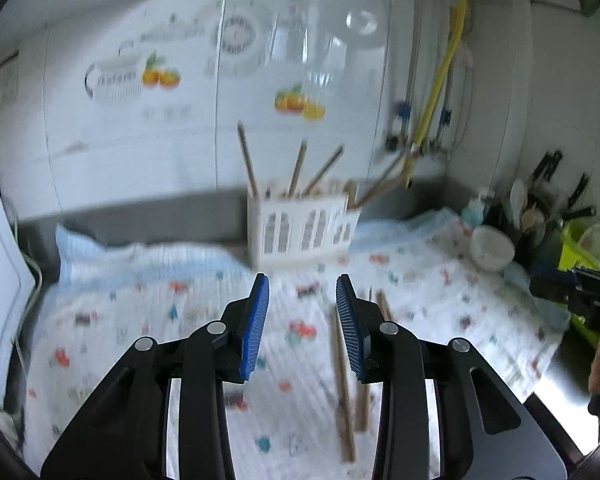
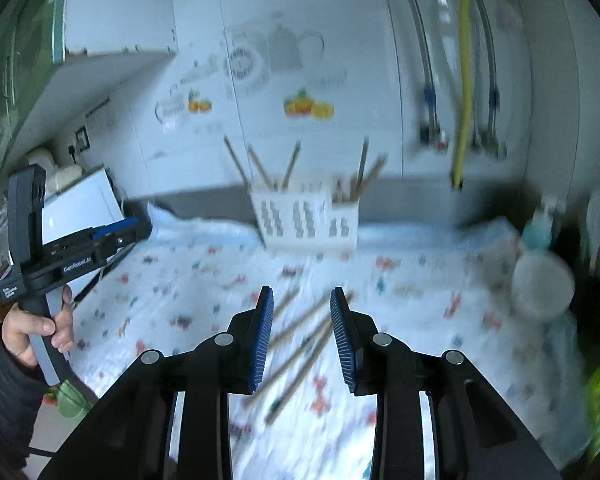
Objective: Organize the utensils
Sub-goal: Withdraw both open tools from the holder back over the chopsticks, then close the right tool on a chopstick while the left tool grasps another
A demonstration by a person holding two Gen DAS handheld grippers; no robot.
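Chopsticks are lying loose on the patterned cloth covering the counter, a small scatter of them crossing one another at slants; beyond them, near the tiled wall, a white slotted holder is standing upright with several more chopsticks leaning out of its top at different angles. The left gripper is hovering above the cloth with its blue pads parted and nothing between them; the loose sticks are showing just to the right of its right finger. The right gripper is likewise standing apart at the jaws, gripping nothing, with the scattered chopsticks lying on the cloth beneath and between its fingers; whether the pads are touching any stick I cannot tell through the blur. A hand in a dark sleeve is clasping the left gripper's handle at the left edge of the right wrist view. A white bowl is sitting at the cloth's right side, close to a teal bottle and a green rack of dishes.
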